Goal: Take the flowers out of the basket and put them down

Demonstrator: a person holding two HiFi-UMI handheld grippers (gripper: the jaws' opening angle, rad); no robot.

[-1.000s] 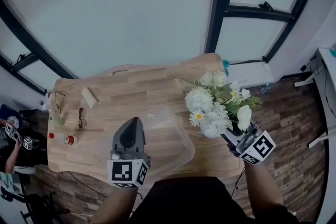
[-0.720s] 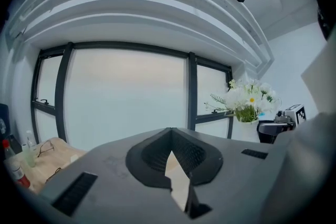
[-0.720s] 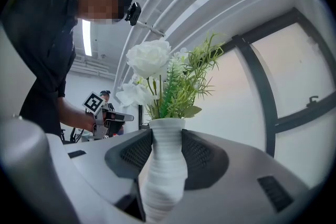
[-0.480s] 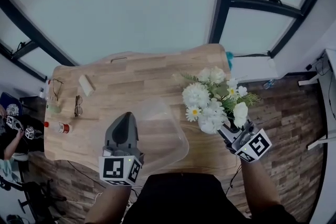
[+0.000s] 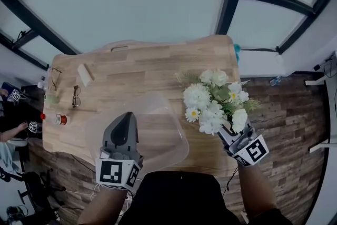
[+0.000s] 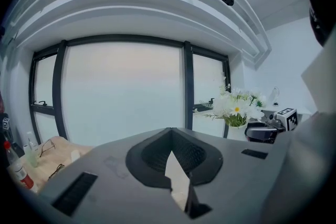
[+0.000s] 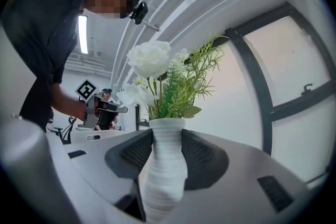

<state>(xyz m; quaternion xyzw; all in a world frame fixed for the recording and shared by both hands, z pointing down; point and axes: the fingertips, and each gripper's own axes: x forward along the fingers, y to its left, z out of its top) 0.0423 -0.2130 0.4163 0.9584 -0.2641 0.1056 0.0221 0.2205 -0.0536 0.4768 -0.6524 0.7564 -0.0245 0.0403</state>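
Head view: the left gripper [image 5: 125, 115] reaches over the clear basket [image 5: 163, 118] on the bench [image 5: 137, 68]. The right gripper [image 5: 224, 132] holds the flowers [image 5: 210, 103] outside the basket, just to its right.

Left gripper view: its jaws are nearly together on a thin pale edge, apparently the basket's wall.

Right gripper view: its jaws are clamped on the white vase [image 7: 163, 165] that carries the flowers.

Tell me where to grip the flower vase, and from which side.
Grip the vase at its narrow ribbed neck, coming in level from the side, under the flowers. It stands upright and the blooms spread wide on top, so a top approach is blocked. The right tool clamps it just so.
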